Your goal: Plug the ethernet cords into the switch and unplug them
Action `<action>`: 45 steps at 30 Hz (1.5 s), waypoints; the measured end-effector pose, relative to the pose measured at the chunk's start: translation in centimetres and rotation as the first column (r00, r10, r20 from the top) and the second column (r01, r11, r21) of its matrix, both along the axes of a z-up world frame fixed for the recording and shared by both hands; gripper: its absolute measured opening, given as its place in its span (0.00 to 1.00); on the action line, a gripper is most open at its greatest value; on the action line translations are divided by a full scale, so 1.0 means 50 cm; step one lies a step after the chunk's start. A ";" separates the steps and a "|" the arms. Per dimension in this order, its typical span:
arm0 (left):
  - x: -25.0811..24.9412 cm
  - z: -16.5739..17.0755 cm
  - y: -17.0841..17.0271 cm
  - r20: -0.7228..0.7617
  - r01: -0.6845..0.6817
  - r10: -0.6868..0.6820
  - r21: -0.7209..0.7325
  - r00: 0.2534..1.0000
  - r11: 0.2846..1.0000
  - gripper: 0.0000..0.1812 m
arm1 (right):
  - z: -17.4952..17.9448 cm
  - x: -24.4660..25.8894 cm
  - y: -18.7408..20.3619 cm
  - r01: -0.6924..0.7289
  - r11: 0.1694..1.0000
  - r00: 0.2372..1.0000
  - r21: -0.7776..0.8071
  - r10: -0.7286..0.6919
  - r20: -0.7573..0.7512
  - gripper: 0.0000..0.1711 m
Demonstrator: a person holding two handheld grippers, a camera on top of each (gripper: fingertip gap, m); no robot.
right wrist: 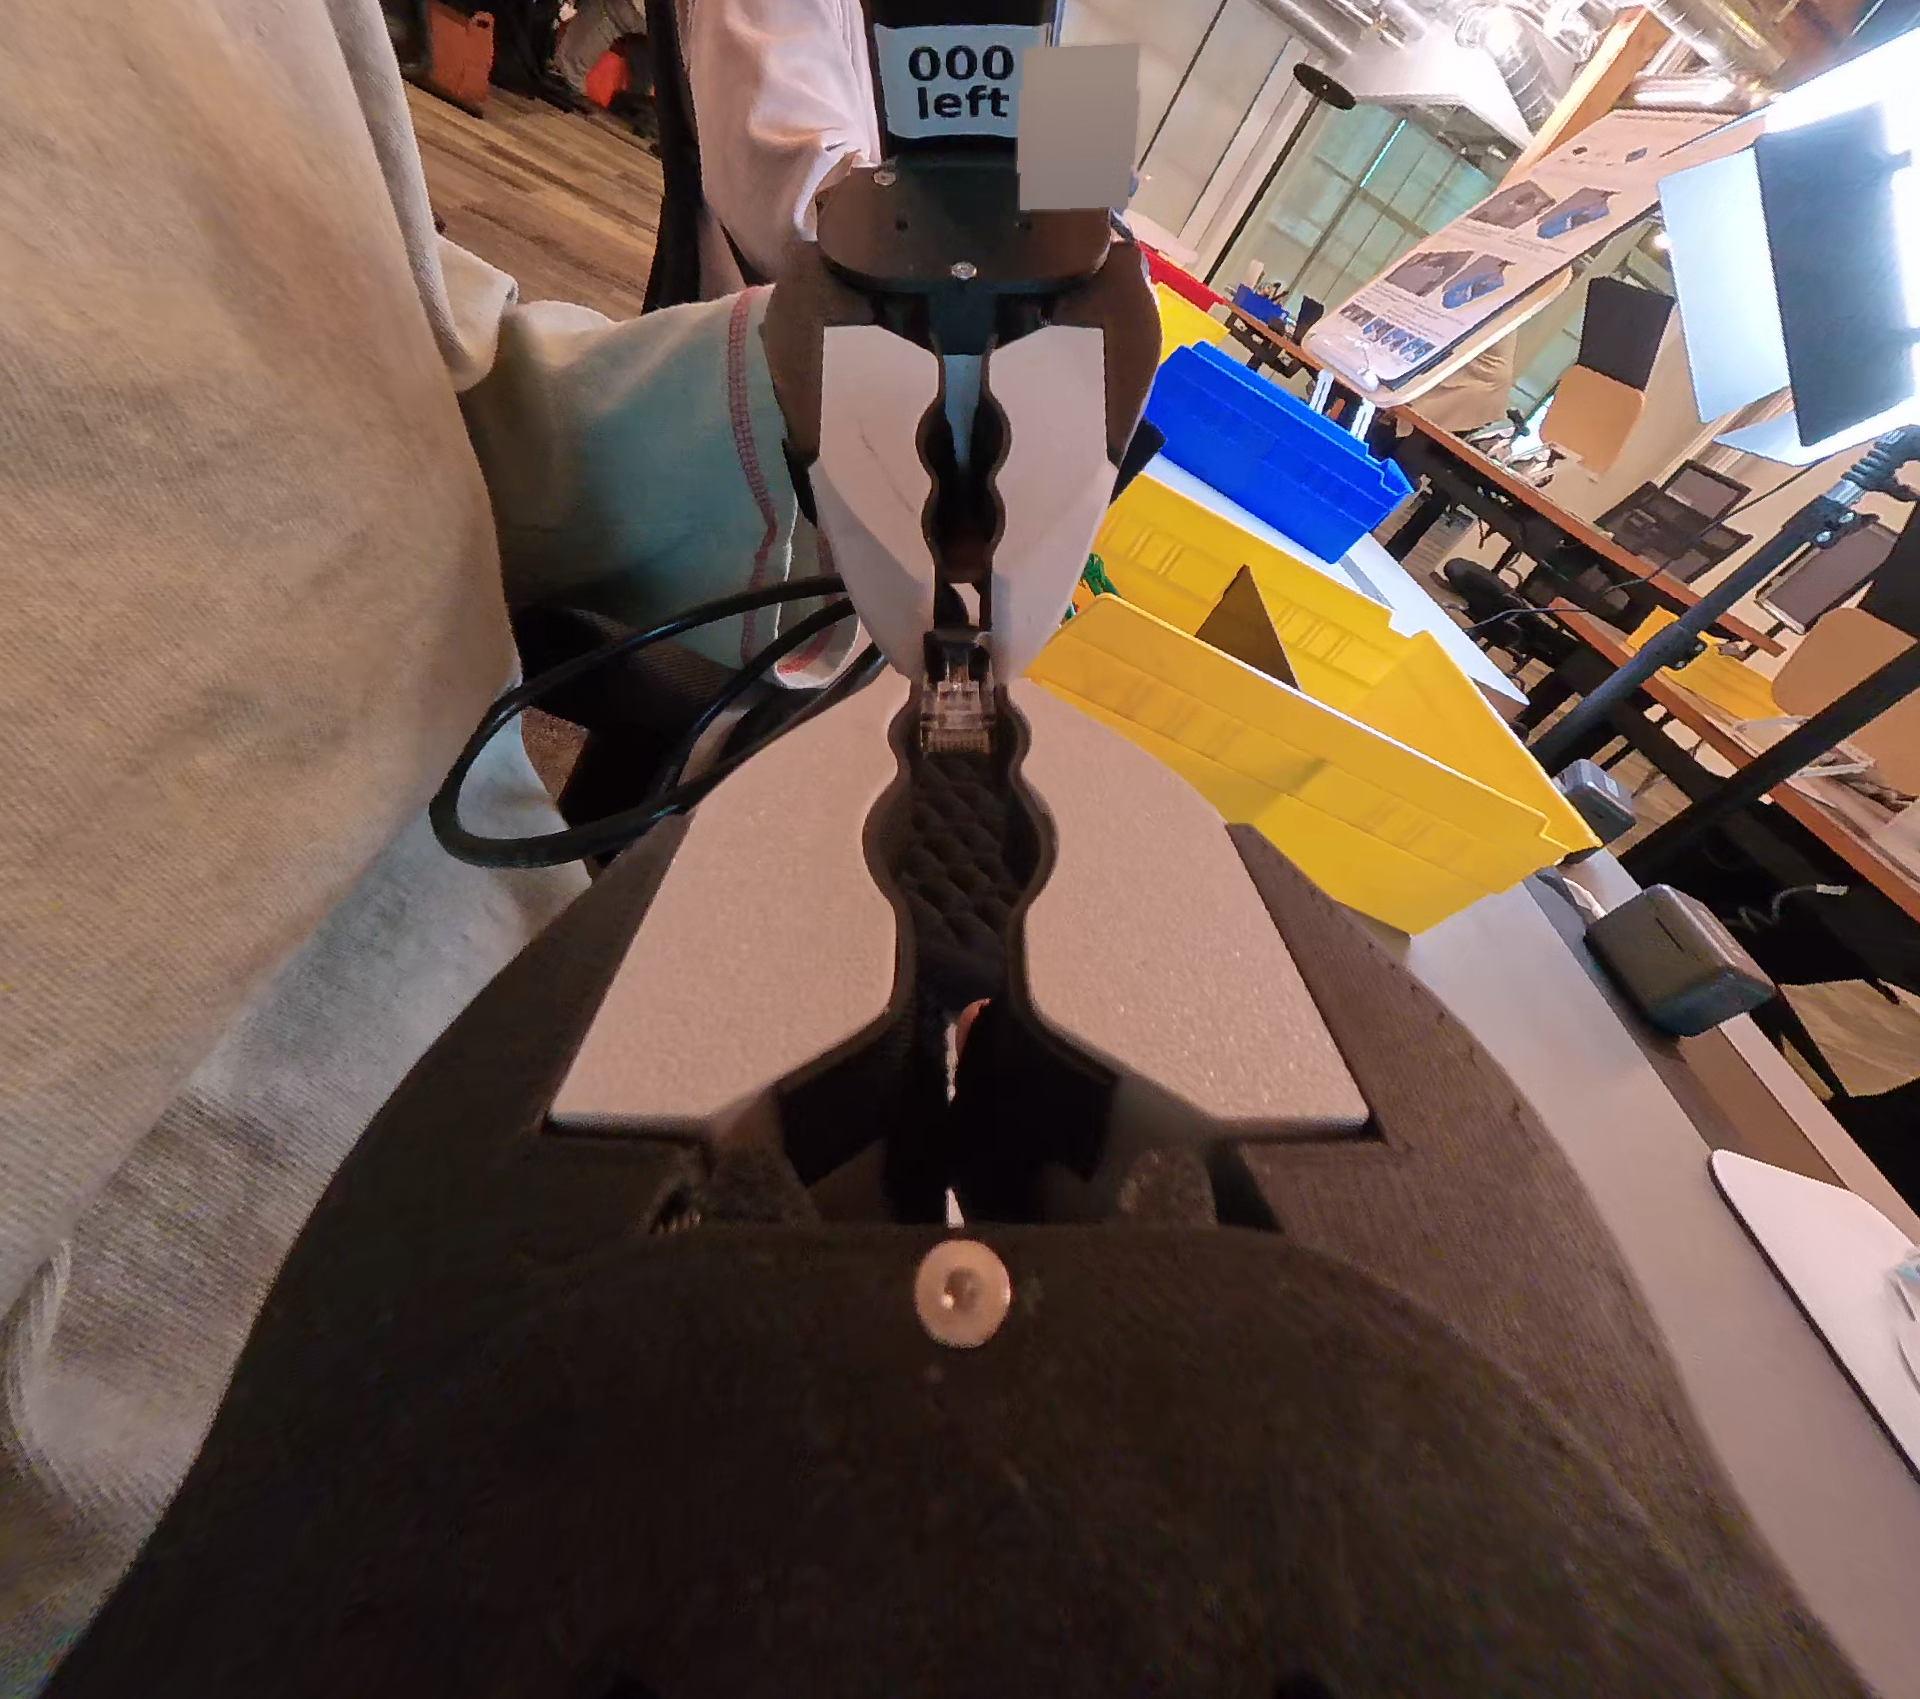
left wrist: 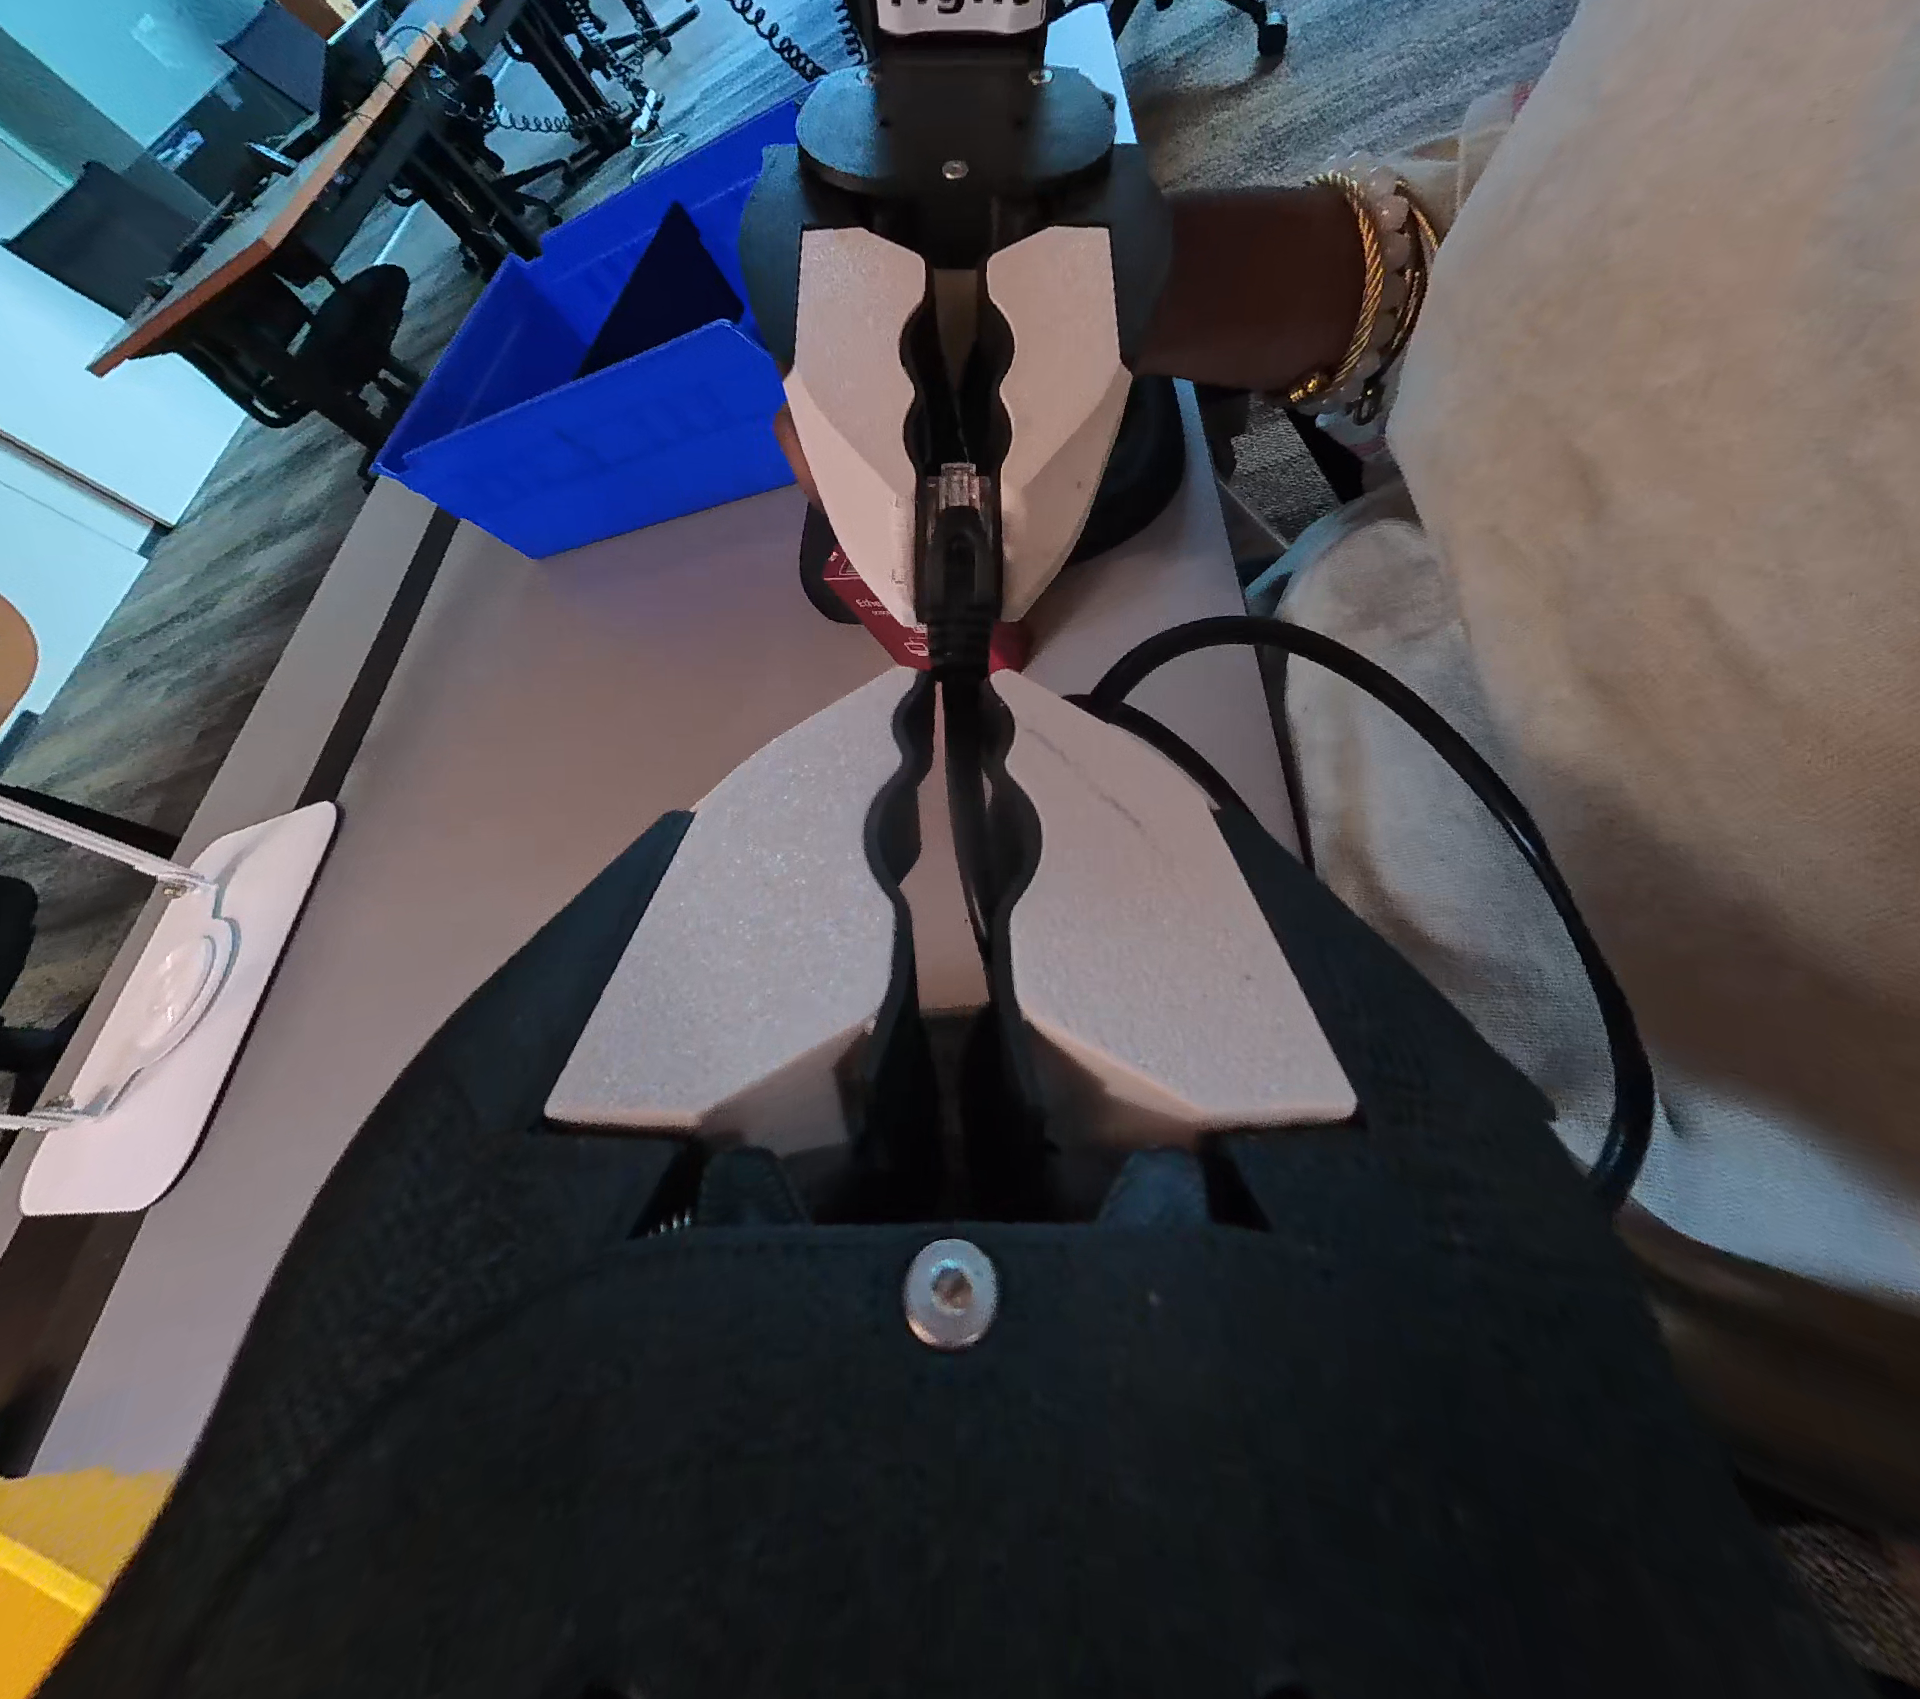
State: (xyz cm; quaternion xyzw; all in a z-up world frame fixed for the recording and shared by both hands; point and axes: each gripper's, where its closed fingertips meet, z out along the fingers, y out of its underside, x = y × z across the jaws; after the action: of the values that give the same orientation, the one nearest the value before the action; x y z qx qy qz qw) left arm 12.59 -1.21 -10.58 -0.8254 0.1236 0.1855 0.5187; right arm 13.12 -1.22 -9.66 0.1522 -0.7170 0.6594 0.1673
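Observation:
My two grippers face each other tip to tip above the grey table [left wrist: 582, 766]. My left gripper [left wrist: 956, 683] is shut on the black ethernet cord [left wrist: 1507, 818] just behind its plug. The clear plug [left wrist: 956, 496] sticks forward between the fingertips of my right gripper [right wrist: 956, 704], which is shut on it. The plug [right wrist: 954, 699] also shows in the right wrist view. The cord loops away toward the person's lap [right wrist: 582, 714]. A red labelled object [left wrist: 862, 589] lies under the grippers, mostly hidden; I cannot tell if it is the switch.
A blue bin [left wrist: 603, 423] stands behind the right gripper. A yellow bin [right wrist: 1299, 714] and another blue bin [right wrist: 1268, 444] stand behind the left gripper. A white pad [left wrist: 177, 995] and a small dark box [right wrist: 1673, 974] sit near the table edge. The person's torso [left wrist: 1662, 506] is close. Left and right tips are no more than a few centimetres apart.

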 end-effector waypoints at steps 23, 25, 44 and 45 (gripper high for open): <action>-0.041 -0.003 -0.052 -0.016 -0.209 0.209 -0.066 0.978 0.976 0.04 | 0.003 -0.083 0.114 0.289 0.950 0.957 0.115 -0.291 0.002 0.36; -0.047 -0.002 -0.061 -0.011 -0.228 0.228 -0.061 0.974 0.972 0.04 | -0.027 -0.103 0.157 0.339 0.914 0.930 0.222 -0.361 0.067 0.47; -0.061 -0.027 -0.053 0.026 -0.229 0.232 -0.071 0.972 0.971 0.04 | -0.196 -0.136 0.213 0.259 0.544 0.806 0.798 -0.577 0.131 0.61; -0.062 -0.027 -0.052 0.026 -0.229 0.232 -0.071 0.972 0.971 0.04 | -0.206 -0.136 0.210 0.246 0.521 0.800 0.817 -0.585 0.132 0.60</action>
State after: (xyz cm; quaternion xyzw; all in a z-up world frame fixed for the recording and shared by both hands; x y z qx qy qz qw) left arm 9.50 -3.83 -11.93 -0.8541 0.0243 0.2263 0.4676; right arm 6.34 9.27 -19.98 -0.1075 -0.9587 0.2453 0.0954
